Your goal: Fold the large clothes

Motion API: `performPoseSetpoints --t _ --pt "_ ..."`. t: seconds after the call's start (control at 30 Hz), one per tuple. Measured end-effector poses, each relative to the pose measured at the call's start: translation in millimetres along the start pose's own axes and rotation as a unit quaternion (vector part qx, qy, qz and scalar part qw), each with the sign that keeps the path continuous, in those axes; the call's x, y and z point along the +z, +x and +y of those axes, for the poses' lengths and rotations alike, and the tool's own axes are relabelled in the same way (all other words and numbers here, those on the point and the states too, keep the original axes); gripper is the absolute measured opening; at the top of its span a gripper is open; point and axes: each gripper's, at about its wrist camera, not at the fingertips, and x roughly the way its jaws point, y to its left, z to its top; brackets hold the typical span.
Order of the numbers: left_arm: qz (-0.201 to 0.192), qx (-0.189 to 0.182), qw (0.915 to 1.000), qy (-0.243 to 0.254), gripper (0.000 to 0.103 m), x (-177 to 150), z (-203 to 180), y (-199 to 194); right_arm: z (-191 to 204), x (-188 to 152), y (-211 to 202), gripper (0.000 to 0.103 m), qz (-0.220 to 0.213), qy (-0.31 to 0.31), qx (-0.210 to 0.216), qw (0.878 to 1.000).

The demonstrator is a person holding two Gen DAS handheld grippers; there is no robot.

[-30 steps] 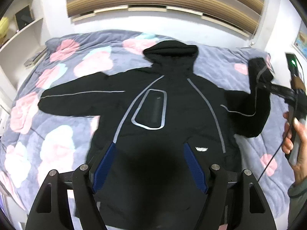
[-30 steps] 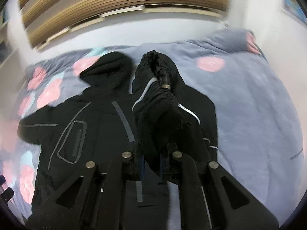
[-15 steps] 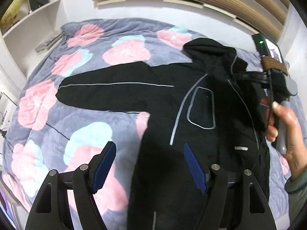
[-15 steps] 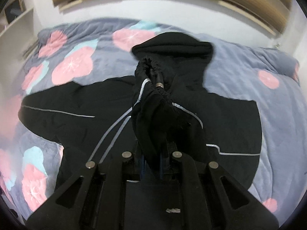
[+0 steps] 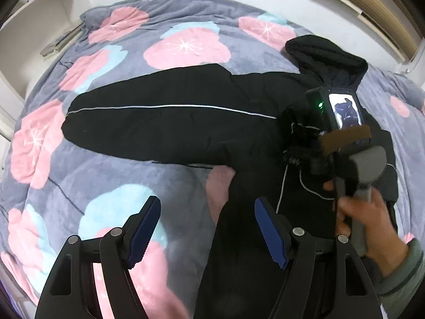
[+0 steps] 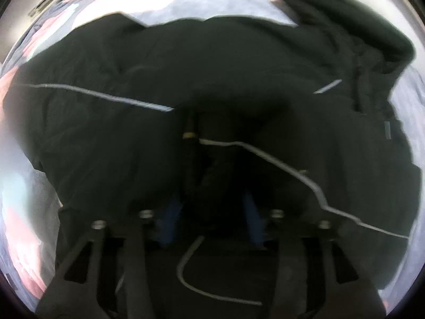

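Observation:
A black hooded jacket (image 5: 239, 122) with thin grey piping lies flat on the bed, its left sleeve (image 5: 148, 127) stretched out to the left. My left gripper (image 5: 207, 228) is open and empty, above the jacket's left side edge. My right gripper (image 6: 209, 207) is low over the jacket's chest, its jaws now spread apart, with the right sleeve's cuff (image 6: 209, 143) lying between them on the jacket body. The right gripper also shows in the left wrist view (image 5: 300, 146), held by a hand.
The bed is covered by a grey quilt (image 5: 111, 61) with pink and light-blue flowers. White shelves (image 5: 39, 26) stand at the far left and a wall with a wooden headboard (image 5: 372, 5) runs behind the bed.
The right gripper carried the right sleeve across and down onto the jacket's chest, and its jaws have spread apart. The left gripper swung left, toward the outstretched left sleeve.

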Motion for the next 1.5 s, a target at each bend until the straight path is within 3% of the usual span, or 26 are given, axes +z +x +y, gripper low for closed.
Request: performPoseSetpoints --t 0.07,0.13,0.27,0.4,0.43,0.57,0.7,0.87,0.9,0.97,1.0,1.07,1.13,1.2,1.27,1.37,1.5 --pt "0.001 0.001 1.0000 0.003 0.075 2.7 -4.6 7.1 3.3 -2.3 -0.6 0.068 -0.004 -0.009 0.013 1.000" --pt "0.003 -0.001 1.0000 0.009 0.075 5.6 -10.6 14.4 -2.2 -6.2 -16.6 0.066 -0.011 -0.008 0.048 0.999" --pt "-0.003 -0.027 0.9996 0.010 0.075 14.8 -20.2 24.8 -44.0 -27.6 -78.4 0.064 -0.069 0.030 0.102 0.992" --pt "-0.018 -0.081 0.9964 0.013 0.075 33.0 -34.7 36.9 -116.2 -55.7 -107.8 0.064 -0.101 0.106 0.062 0.987" --pt "-0.019 -0.093 0.9954 0.017 0.075 38.4 -39.4 42.2 -143.9 -64.3 -103.6 0.063 -0.095 0.137 0.046 0.985" --pt "-0.015 -0.142 0.9893 0.031 0.075 61.2 -60.8 71.3 -209.0 -88.3 -68.8 0.031 -0.051 0.230 0.014 0.972" --pt "0.033 -0.206 0.9774 0.033 0.075 81.7 -83.2 117.0 -227.1 -101.1 -9.2 0.028 0.028 0.251 0.022 0.967" --pt "0.069 -0.248 0.9657 0.033 0.075 92.6 -107.3 156.1 -222.8 -86.7 -4.5 0.029 0.046 0.237 0.011 0.970" --pt "0.071 -0.250 0.9650 0.036 0.073 93.7 -112.3 159.5 -223.0 -86.2 -4.9 0.029 0.044 0.236 0.014 0.971" --pt "0.063 -0.246 0.9662 0.045 0.049 94.5 -120.3 161.2 -228.9 -90.4 -9.4 0.029 0.041 0.236 0.024 0.971" --pt "0.064 -0.241 0.9668 0.054 0.022 95.3 -125.5 162.8 -229.1 -90.9 -12.3 0.029 0.039 0.236 0.028 0.970" --pt "0.051 -0.229 0.9703 0.061 0.020 98.1 -131.4 159.9 -231.0 -92.9 -23.7 0.029 0.029 0.236 0.032 0.971" --pt "0.007 -0.224 0.9725 0.064 0.018 99.7 -129.2 136.7 -237.0 -98.2 -40.3 0.029 0.010 0.230 0.025 0.973" --pt "-0.033 -0.240 0.9681 0.061 0.017 105.0 -123.9 106.2 -237.6 -97.6 -55.8 0.030 -0.011 0.223 0.020 0.975" --pt "-0.055 -0.252 0.9648 0.053 0.017 112.1 -115.6 88.2 -238.3 -96.9 -65.9 0.038 -0.029 0.224 0.022 0.974" --pt "-0.045 -0.245 0.9679 0.037 0.017 118.1 -98.9 97.2 -246.3 -93.3 -72.2 0.049 -0.046 0.235 0.023 0.971" --pt "0.040 -0.231 0.9721 0.011 0.020 113.5 -83.3 161.0 -250.5 -95.2 -48.1 0.052 -0.026 0.248 0.017 0.968"
